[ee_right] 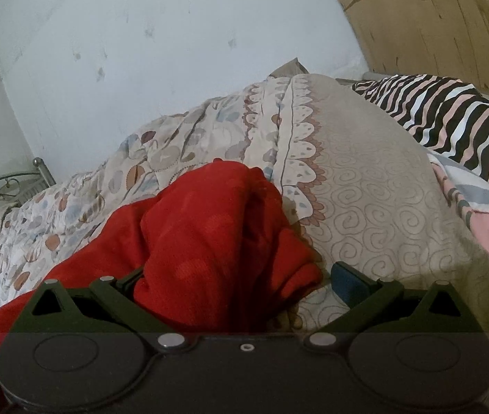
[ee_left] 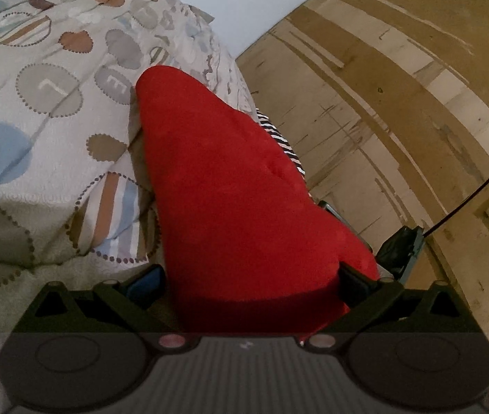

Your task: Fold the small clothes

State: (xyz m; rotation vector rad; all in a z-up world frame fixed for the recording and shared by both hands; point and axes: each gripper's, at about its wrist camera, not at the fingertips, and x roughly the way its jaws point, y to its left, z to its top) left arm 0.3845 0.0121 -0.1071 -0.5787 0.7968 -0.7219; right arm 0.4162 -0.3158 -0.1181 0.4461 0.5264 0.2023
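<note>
A red garment [ee_left: 230, 189] fills the middle of the left wrist view, stretched away from the camera over the patterned bed cover [ee_left: 37, 103]. My left gripper [ee_left: 251, 279] has its jaws wide apart, with the red cloth lying between them and over the right finger. In the right wrist view the same red garment [ee_right: 210, 241] is bunched in front of my right gripper [ee_right: 241, 283]. Its jaws also stand wide apart, the cloth draped over the left finger, the blue pad of the right finger [ee_right: 346, 281] bare.
A circle-patterned quilt [ee_right: 141, 169] covers the bed. A beige swirl-patterned pillow [ee_right: 365, 189] lies to the right, with a black, white and pink striped cloth [ee_right: 451, 120] beyond it. A wooden wardrobe [ee_left: 382, 86] stands beside the bed. A metal bed frame [ee_right: 9, 179] shows far left.
</note>
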